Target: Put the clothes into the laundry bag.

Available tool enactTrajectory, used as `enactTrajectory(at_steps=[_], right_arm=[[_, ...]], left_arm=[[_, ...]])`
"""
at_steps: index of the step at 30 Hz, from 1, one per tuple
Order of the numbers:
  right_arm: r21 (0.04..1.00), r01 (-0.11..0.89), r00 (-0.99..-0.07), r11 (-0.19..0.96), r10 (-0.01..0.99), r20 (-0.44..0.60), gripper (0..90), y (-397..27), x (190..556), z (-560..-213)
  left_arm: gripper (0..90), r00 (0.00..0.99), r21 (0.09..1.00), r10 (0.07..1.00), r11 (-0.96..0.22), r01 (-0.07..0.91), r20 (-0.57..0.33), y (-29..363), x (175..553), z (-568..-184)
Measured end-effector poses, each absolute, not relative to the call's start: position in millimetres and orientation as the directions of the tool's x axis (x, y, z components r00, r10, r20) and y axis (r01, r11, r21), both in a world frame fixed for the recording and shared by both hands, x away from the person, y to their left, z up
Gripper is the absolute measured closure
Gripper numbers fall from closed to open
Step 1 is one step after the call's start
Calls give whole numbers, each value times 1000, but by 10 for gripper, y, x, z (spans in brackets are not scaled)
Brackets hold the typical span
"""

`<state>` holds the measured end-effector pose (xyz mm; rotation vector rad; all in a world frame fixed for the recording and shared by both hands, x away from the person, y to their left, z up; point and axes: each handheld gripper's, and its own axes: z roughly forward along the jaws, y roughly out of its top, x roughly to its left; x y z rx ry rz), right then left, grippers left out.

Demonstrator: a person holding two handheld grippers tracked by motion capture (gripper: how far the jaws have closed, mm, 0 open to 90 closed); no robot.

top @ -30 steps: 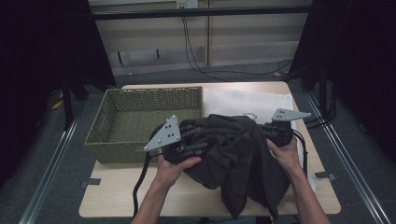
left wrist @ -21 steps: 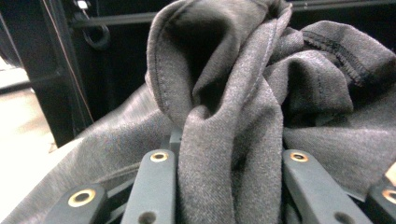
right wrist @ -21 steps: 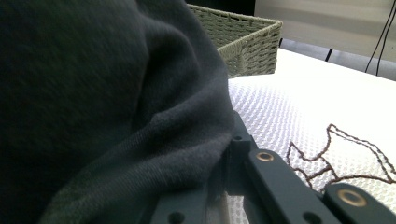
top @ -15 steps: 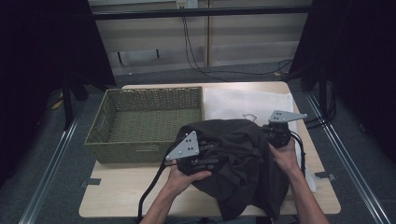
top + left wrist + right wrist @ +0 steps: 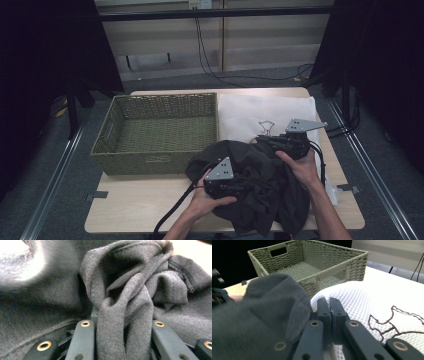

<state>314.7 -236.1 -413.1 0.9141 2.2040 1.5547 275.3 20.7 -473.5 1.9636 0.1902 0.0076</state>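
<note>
On the counter [image 5: 150, 210], I am clamping both the left hand-held gripper [image 5: 240, 186] and right hand-held gripper [image 5: 265, 141] on the dark garment [image 5: 270, 185], bunched between them beside the basket [image 5: 160, 132].

Each gripper has 2 black jaws with brass-ringed screw holes, a grey three-cornered plate [image 5: 220, 169], a black cable [image 5: 172, 216].

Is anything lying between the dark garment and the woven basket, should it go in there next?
Nothing visible blocks that path. The dark garment lies bunched on the table's front right, its edge near the woven basket, whose inside looks bare. Left gripper has a fold between its jaws; right gripper is shut at the cloth's far edge, over the white mesh fabric.
</note>
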Motion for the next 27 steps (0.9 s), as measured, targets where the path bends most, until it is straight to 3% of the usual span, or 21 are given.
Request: enactTrajectory(at_steps=[17,27], right_arm=[[921,294,-776,256,627,74,888,-2302,2814,-3869],[894,348,-789,281,603,117,890,-2271,2530,-4136]], left_arm=[[703,969,868,204,-447,216,-136,106,2856,-4914],[683,961,877,230,-415,241,-155,93,2841,-4915]])
